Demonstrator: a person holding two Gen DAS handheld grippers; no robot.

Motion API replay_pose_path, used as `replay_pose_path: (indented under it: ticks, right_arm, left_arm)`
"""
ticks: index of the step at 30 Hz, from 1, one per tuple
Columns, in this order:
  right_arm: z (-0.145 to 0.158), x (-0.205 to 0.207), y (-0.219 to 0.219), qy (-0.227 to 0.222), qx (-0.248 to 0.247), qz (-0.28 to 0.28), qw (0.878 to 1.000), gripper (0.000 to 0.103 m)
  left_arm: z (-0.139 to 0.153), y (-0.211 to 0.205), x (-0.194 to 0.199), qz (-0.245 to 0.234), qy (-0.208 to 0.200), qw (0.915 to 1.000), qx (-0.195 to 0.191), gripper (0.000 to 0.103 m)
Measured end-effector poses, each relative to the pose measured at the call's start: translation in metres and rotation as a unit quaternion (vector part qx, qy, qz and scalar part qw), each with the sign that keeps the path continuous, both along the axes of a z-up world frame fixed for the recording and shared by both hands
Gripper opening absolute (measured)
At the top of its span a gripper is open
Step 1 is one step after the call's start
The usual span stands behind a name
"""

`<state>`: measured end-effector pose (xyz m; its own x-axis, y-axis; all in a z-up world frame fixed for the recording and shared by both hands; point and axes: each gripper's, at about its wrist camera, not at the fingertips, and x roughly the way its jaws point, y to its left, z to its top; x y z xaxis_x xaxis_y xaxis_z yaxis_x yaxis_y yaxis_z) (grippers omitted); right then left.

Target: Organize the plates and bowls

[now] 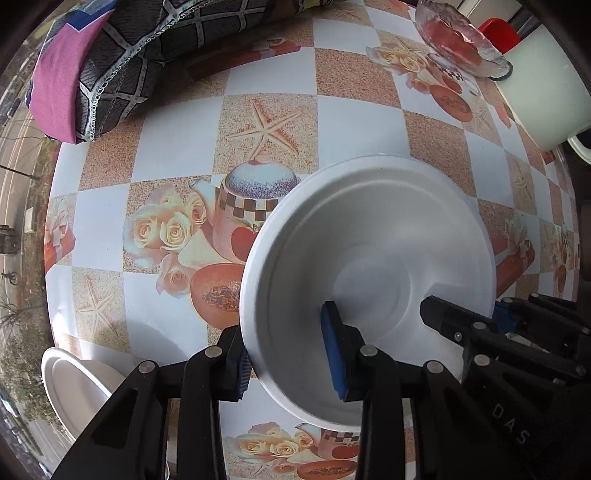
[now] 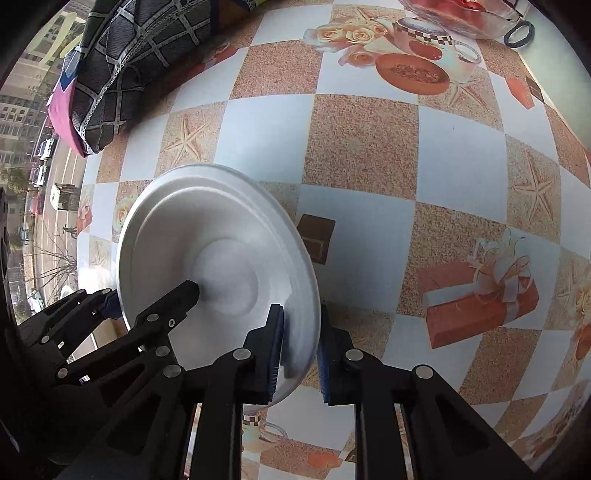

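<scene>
The white foam plate [image 1: 369, 273] hangs tilted above the patterned tablecloth [image 1: 177, 144], pinched at opposite rims: your left gripper [image 1: 286, 354] and right gripper [image 2: 299, 350] are each closed on it. More white dishes [image 1: 70, 384] sit at the table's near-left edge

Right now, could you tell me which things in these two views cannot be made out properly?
- White plate: its near rim is hidden behind the left gripper in the left wrist view; whether it rests on the table cannot be told.
- Second plate: cut off by the lower left lens edge there.
- Glass bowl: cropped by the top edge in the right wrist view.
- White pot: cut off at the right edge, left wrist view.
</scene>
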<state>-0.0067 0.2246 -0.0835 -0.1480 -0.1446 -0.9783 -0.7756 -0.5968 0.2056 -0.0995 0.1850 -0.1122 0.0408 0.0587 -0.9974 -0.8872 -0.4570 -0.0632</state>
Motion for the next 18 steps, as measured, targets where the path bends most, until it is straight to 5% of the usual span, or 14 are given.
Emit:
replay_pose_path:
  ticks: [18]
  right_arm:
    - [-0.007, 0.088, -0.07, -0.036, -0.026, 0.008, 0.999, 0.019]
  left_arm:
    - [0.002, -0.057, 0.113, -0.063, -0.008, 0.9979, -0.009, 0.037]
